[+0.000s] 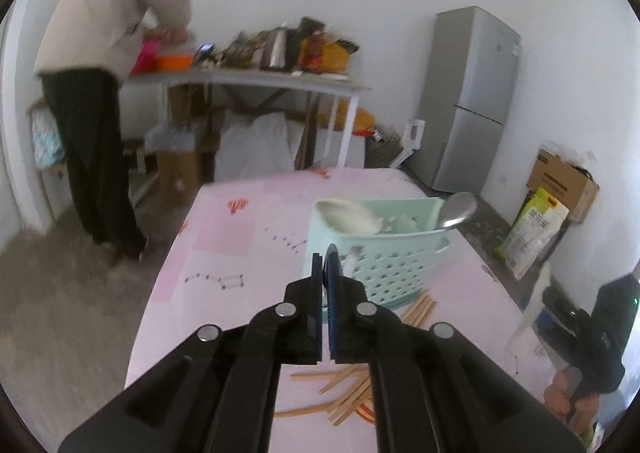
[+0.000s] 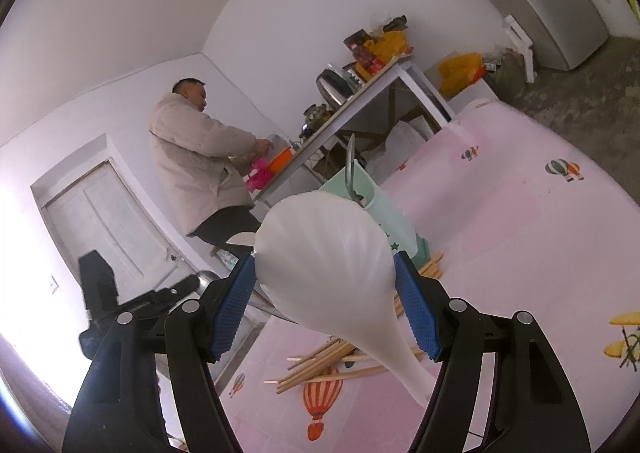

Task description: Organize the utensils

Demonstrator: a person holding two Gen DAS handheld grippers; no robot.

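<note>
The left gripper (image 1: 327,265) has its fingers closed on nothing. The right gripper (image 2: 324,277) grips a white ladle (image 2: 324,253) by its bowl. The mint basket (image 1: 384,253) stands near the table's (image 1: 224,221) far edge.

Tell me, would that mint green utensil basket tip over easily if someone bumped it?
Possibly. The mint green basket looks like thin perforated plastic, so probably light. It stands fairly tall on the tablecloth, and the metal spoon sticks out above its rim, likely adding top weight. A push near the rim might well topple it.

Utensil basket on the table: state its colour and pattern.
The utensil basket is pale mint green, its wall perforated with rows of small holes; clearest in the left wrist view.
</note>
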